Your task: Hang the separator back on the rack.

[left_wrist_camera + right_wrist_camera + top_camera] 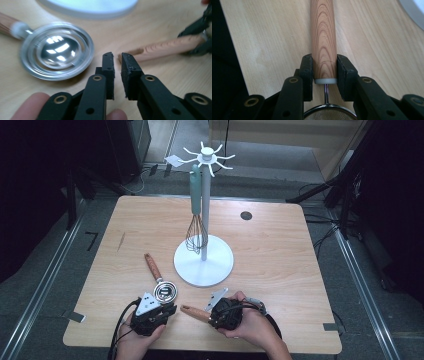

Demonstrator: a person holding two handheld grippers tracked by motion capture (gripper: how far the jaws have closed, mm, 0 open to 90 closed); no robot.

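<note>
Right gripper [325, 68] clamped on wood-handled strainer [323, 37] near its white collar, left gripper [117, 67] slightly parted with nothing held, shiny steel wood-handled ladle [56, 50] lain just beside, white utensil stand [203, 260] beyond, teal-handled whisk [196, 215] hung from it, pale wooden table [280, 255] beneath.

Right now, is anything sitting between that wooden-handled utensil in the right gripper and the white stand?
Nothing visible does. The right gripper clamps the wooden handle, and bare table lies between it and the white stand.
</note>
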